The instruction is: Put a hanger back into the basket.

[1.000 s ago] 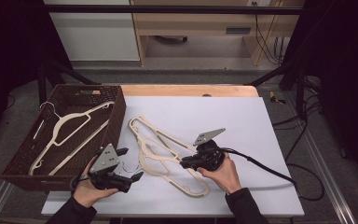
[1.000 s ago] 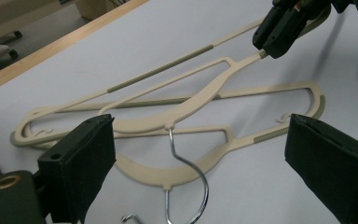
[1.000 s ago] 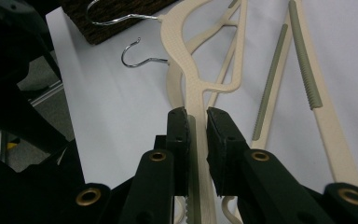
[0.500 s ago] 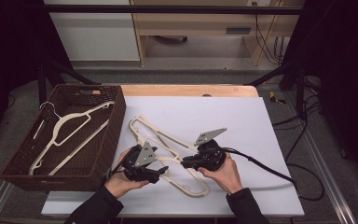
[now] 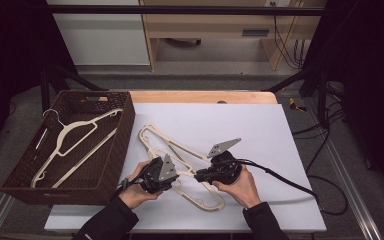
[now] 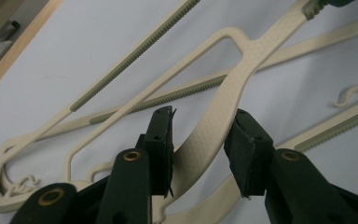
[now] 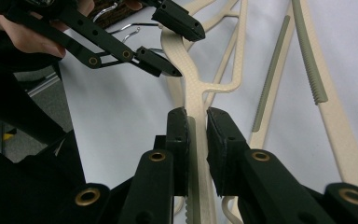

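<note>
Two cream hangers lie crossed on the white table, the upper hanger (image 5: 167, 142) and the nearer hanger (image 5: 207, 202). My right gripper (image 5: 198, 175) is shut on the nearer hanger's arm (image 7: 193, 88), whose edge is pinched between the pads. My left gripper (image 5: 178, 173) faces it from the left. Its jaws straddle the same hanger's curved neck (image 6: 242, 60) and have just been closing. In the left gripper view the gripper (image 6: 203, 135) still shows a gap at one pad. The right gripper view shows the left gripper (image 7: 179, 46) around the neck, beyond my right gripper (image 7: 196, 126).
A dark wicker basket (image 5: 122, 130) stands at the table's left edge with a third cream hanger (image 5: 75, 132) in it. A black cable (image 5: 280, 177) trails right from the right gripper. The wooden table edge (image 5: 205, 96) runs along the back.
The left hand moved right from in front of the basket to the nearer hanger, and its jaws narrowed around the neck. The right gripper kept still.
</note>
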`<state>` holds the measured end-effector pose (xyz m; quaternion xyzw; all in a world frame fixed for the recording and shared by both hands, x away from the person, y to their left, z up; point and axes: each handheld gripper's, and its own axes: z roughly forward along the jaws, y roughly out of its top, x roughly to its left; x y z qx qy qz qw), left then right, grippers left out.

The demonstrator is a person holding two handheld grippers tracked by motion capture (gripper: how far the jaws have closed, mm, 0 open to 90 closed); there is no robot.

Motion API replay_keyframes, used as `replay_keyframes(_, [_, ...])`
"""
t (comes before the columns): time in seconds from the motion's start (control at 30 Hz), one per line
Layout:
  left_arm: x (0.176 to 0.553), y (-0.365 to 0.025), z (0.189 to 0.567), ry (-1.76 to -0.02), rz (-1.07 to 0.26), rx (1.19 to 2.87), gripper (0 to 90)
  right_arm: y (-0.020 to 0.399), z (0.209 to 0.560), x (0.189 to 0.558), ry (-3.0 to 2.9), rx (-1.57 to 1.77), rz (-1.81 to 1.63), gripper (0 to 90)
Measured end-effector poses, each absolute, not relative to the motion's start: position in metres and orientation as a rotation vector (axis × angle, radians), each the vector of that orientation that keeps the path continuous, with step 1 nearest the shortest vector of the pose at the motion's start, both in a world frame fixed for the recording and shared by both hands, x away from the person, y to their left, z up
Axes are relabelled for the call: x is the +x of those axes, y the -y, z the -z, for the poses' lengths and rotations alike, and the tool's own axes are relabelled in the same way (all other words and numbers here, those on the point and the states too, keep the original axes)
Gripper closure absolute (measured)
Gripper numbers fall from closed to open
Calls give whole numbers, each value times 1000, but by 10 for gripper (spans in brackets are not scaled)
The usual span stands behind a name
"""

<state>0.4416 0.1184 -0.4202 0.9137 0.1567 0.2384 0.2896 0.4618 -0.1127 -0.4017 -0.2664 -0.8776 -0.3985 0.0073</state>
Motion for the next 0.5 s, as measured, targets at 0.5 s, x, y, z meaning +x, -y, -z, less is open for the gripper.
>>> replay_keyframes(0.5, [437, -107, 427, -258, -628, 2539, 737, 112, 404, 460, 2819, -776, 1246, 655])
